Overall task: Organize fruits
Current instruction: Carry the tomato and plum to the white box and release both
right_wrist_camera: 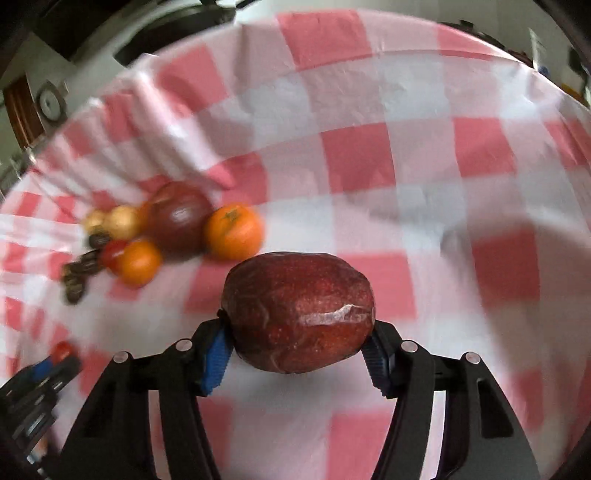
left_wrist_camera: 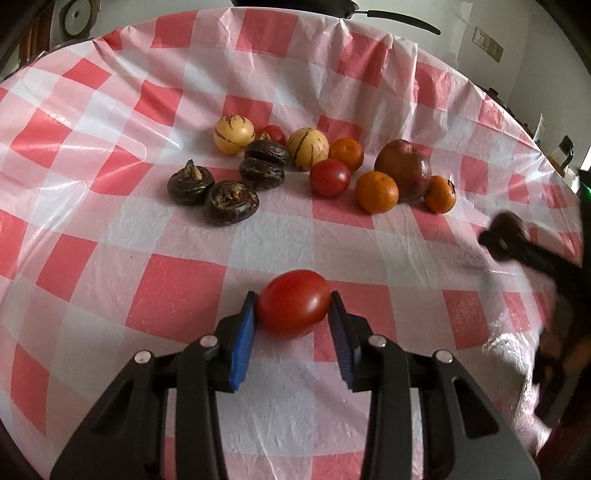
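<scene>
My left gripper (left_wrist_camera: 293, 295) is shut on a red tomato (left_wrist_camera: 295, 310), its blue pads (left_wrist_camera: 245, 332) pressed on both sides, just above the checked tablecloth (left_wrist_camera: 177, 295). My right gripper (right_wrist_camera: 299, 325) is shut on a dark red apple (right_wrist_camera: 299, 295) with a wrinkled, shiny skin. In the left wrist view the right gripper (left_wrist_camera: 506, 232) is a dark blur at the right edge. Farther back lies a cluster: several dark water chestnuts (left_wrist_camera: 231, 201), two striped yellow melons (left_wrist_camera: 233, 133), two tomatoes (left_wrist_camera: 329, 177), three tangerines (left_wrist_camera: 376, 192) and another dark apple (left_wrist_camera: 402, 170).
The red-and-white cloth covers a round table whose far edge (left_wrist_camera: 332, 22) curves across the top. A black pan handle (left_wrist_camera: 402, 20) sticks out behind it. Wall sockets (left_wrist_camera: 487, 42) are at the upper right. Bare cloth lies between the cluster and both grippers.
</scene>
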Demonstrator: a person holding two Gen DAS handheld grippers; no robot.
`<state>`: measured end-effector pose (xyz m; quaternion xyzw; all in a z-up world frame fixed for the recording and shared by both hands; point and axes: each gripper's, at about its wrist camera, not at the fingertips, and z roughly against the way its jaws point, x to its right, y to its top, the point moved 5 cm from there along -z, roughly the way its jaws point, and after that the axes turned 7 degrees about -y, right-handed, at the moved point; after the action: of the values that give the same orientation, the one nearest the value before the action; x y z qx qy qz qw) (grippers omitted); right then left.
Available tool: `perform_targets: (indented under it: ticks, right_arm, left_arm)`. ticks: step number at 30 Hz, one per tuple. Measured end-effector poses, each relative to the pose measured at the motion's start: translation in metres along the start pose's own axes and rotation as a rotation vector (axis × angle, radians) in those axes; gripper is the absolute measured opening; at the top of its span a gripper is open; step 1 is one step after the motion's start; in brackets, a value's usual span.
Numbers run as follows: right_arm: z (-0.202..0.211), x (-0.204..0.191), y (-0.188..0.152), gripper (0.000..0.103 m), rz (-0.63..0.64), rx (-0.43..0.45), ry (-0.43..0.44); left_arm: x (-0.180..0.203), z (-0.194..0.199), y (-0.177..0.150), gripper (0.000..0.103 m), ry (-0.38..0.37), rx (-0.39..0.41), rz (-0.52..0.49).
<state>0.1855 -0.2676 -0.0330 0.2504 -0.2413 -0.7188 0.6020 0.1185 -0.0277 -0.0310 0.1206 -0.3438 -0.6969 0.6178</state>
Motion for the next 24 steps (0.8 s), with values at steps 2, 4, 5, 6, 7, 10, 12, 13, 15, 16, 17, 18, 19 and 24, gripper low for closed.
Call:
perform_targets:
  ticks: [2, 4, 5, 6, 7, 10, 12, 13, 15, 16, 17, 18, 19, 24]
  right_arm:
    - [0.015, -0.005, -0.013, 0.06, -0.016, 0.006, 0.033]
    - [0.03, -0.018, -0.039, 0.06, -0.041, 0.019, 0.082]
    - [0.037, -0.024, -0.048, 0.06, -0.049, 0.024, 0.098]
    - [0.044, -0.03, -0.06, 0.06, -0.052, 0.028, 0.103]
    - [0.044, -0.022, -0.069, 0.06, -0.053, 0.027, 0.106]
    - [0.062, -0.024, -0.089, 0.06, -0.05, 0.004, 0.144]
    - [0.064, -0.035, -0.093, 0.06, -0.033, 0.021, 0.148]
    - [0.077, -0.037, -0.098, 0.06, -0.025, 0.044, 0.152]
    - [0.081, -0.04, -0.102, 0.06, -0.005, 0.059, 0.15]
    - [0.082, -0.041, -0.103, 0.06, -0.008, 0.059, 0.157]
    - [0.083, -0.041, -0.104, 0.06, -0.019, 0.061, 0.17]
    - [0.084, -0.04, -0.104, 0.06, -0.025, 0.061, 0.184]
    - [0.084, -0.041, -0.105, 0.06, -0.03, 0.056, 0.198]
    - [0.099, -0.05, -0.125, 0.06, -0.05, 0.015, 0.256]
  left_arm:
    - [-0.001, 0.001, 0.0, 0.038, -0.005, 0.002, 0.004]
    - [-0.001, 0.001, -0.001, 0.038, -0.008, 0.003, 0.007]
    - [-0.002, 0.001, -0.001, 0.038, -0.006, 0.005, 0.008]
    - [-0.003, 0.003, -0.001, 0.038, 0.0, 0.011, 0.014]
    - [-0.004, 0.004, -0.001, 0.038, 0.004, 0.018, 0.019]
    - [-0.009, 0.014, 0.001, 0.038, 0.044, 0.06, 0.018]
    - [-0.012, 0.027, 0.003, 0.038, 0.091, 0.11, 0.009]
    - [-0.015, 0.035, 0.003, 0.038, 0.106, 0.133, 0.011]
    - [-0.023, 0.051, 0.001, 0.038, 0.133, 0.17, 0.029]
    - [-0.028, 0.061, -0.002, 0.038, 0.157, 0.188, 0.039]
    - [-0.032, 0.069, -0.005, 0.038, 0.171, 0.202, 0.049]
    - [-0.039, 0.081, -0.011, 0.038, 0.186, 0.218, 0.066]
    - [-0.044, 0.091, -0.018, 0.038, 0.199, 0.23, 0.082]
    - [-0.063, 0.139, -0.063, 0.038, 0.229, 0.233, 0.125]
